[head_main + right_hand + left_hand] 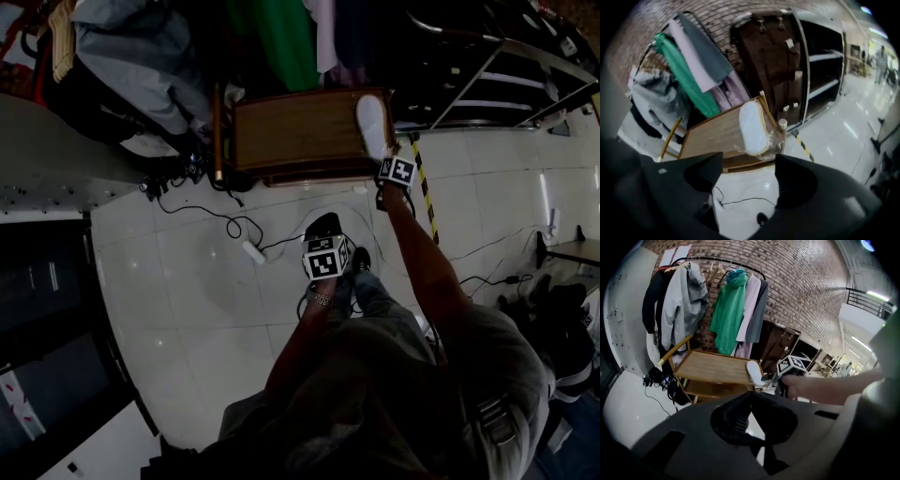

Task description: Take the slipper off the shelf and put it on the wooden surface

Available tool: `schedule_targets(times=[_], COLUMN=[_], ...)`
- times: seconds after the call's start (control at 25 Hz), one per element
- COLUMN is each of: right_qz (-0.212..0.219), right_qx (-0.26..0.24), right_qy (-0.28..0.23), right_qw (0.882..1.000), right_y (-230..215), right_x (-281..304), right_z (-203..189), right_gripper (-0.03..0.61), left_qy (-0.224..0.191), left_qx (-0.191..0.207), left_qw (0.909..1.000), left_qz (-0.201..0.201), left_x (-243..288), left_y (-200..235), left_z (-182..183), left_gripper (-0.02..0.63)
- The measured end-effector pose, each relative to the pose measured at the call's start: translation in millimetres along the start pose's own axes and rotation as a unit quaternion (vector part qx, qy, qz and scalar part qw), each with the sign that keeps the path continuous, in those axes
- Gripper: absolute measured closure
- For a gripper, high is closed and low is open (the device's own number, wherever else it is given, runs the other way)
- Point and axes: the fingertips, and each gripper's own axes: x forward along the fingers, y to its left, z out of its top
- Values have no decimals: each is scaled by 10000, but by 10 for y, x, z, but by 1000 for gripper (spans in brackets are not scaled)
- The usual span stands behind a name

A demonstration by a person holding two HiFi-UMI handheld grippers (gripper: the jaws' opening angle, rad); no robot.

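Head view, looking down. My right gripper (387, 159) reaches to 12 o'clock, and its jaws stand apart with nothing clasped. The white slipper (372, 124) lies just beyond its tips, on the wooden top (291, 131), lengthwise along that top's 3 o'clock edge.

Right gripper view. The slipper (752, 126), wrapped in clear film, shows in the gap ahead of my right gripper (749, 164), and neither pad touches it. Its near end sits at the top's 6 o'clock edge, and the film hangs slightly over that edge. The wooden top (712, 133) is bare from the slipper across to 9 o'clock.

Left gripper view. My left gripper (750, 397) is clenched and empty, held back from the wooden top (712, 366) at about 7 o'clock of the slipper (754, 372).

Surroundings. Hanging clothes (736, 310) border the top at 12 o'clock, and a dark shelf (825, 70) stands at 2 o'clock. The white floor (187, 281) is open at 6 o'clock, crossed by a cable (234, 225) and a striped tape line (424, 183).
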Motion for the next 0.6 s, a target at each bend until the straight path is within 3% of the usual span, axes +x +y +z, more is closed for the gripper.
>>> schedule_targets(times=[0.12, 0.24, 0.4, 0.44, 0.56, 0.6], right_qz=[272, 601, 804, 916, 1038, 1060], right_qx=[-1080, -1555, -1746, -1723, -2001, -2061], right_qy=[-168, -247, -157, -243, -597, -696], right_qw=[9936, 9857, 9812, 9805, 9724, 9703], right_y=[339, 763, 1176, 1266, 1455, 1490], right_x=[-660, -1071, -1535, -1632, -1869, -1935], right_z=[-248, -323, -275, -217, -20, 23], right_gripper=[305, 367, 374, 397, 554, 560], left_qy=[-64, -76, -160, -216, -371, -404], left_qx=[168, 411, 513, 545, 705, 764], left_qw=[9996, 9982, 9971, 9967, 9949, 9942], left_qz=[-239, -421, -542, -563, -613, -638], left_x=[19, 47, 2, -24, -91, -116], left_y=[-135, -266, -472, -513, -606, -634], left_z=[324, 618, 914, 1001, 1168, 1186], left_gripper=[612, 612, 611, 612, 612, 612])
